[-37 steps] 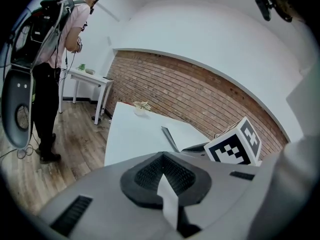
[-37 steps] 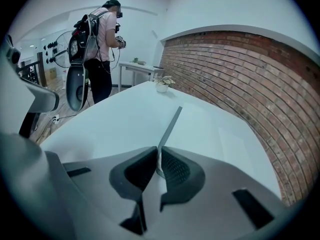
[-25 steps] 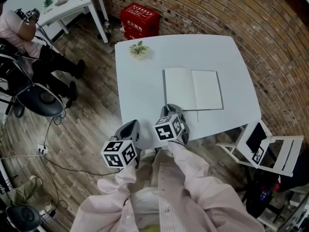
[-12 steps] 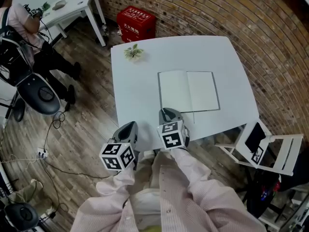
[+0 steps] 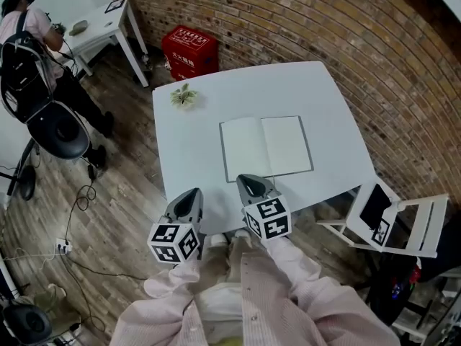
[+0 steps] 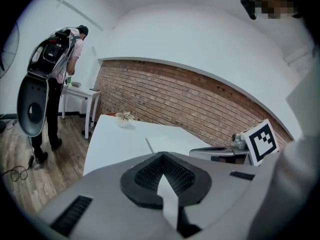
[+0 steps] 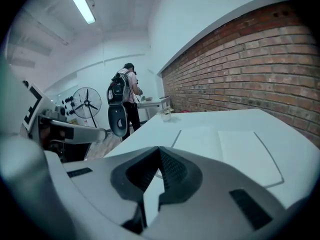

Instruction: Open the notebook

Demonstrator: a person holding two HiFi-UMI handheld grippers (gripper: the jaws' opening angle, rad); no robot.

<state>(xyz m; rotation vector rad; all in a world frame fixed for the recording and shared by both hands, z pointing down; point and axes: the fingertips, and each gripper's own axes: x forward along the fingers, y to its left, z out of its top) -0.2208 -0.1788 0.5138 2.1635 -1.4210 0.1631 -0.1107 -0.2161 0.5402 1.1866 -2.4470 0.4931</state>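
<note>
The notebook [image 5: 265,148] lies open and flat on the white table [image 5: 194,143], with two blank pages showing; it also appears in the right gripper view as the notebook [image 7: 225,149]. My right gripper [image 5: 248,182] hovers just short of the notebook's near edge. Its jaws are closing, nearly together, with nothing between them [image 7: 160,148]. My left gripper [image 5: 189,197] hangs over the table's near edge, left of the right one. Its jaws meet at the tip [image 6: 161,154] and hold nothing.
A small potted plant [image 5: 183,96] stands at the table's far left corner. A brick wall runs behind, with a red box [image 5: 189,49] at its foot. A white folding chair [image 5: 392,222] stands at the right. At far left are a person [image 5: 29,27] and an office chair [image 5: 61,132].
Both grippers have drawn back from the table toward my body and risen. The right gripper has left the notebook's near left corner. The notebook stays open.
</note>
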